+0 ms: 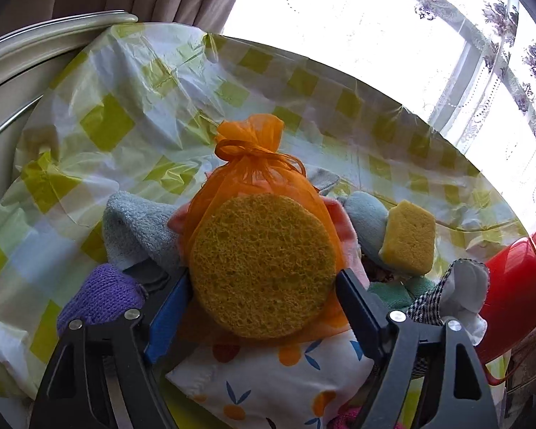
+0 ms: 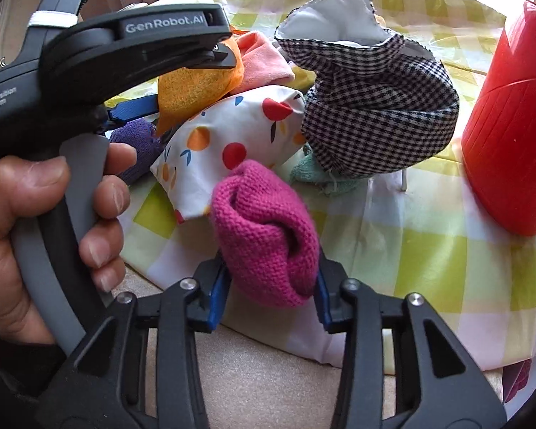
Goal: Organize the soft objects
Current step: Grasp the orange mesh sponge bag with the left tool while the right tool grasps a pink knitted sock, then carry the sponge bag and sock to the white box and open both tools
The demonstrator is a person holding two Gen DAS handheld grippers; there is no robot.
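An orange mesh bag (image 1: pixel 253 171) holding a round yellow sponge (image 1: pixel 264 264) lies on top of a pile of soft things. My left gripper (image 1: pixel 262 275) stands wide around it, with a fingertip at each edge of the sponge, which keeps its round shape. A rolled pink knit piece (image 2: pixel 264 221) sits at the near edge of the table. My right gripper (image 2: pixel 271 286) is shut on its lower part, with both blue pads pressed into the wool. A hand (image 2: pixel 35 214) holds the left gripper's handle at the left of the right wrist view.
The pile holds a fruit-print pouch (image 2: pixel 232 128), a black-and-white checked cloth (image 2: pixel 375 107), a purple knit (image 1: pixel 100 296), a blue towel (image 1: pixel 135 228) and a small yellow sponge (image 1: pixel 407 239). A red ribbed bin (image 2: pixel 511 125) stands at the right on the green-checked table cover (image 1: pixel 125 107).
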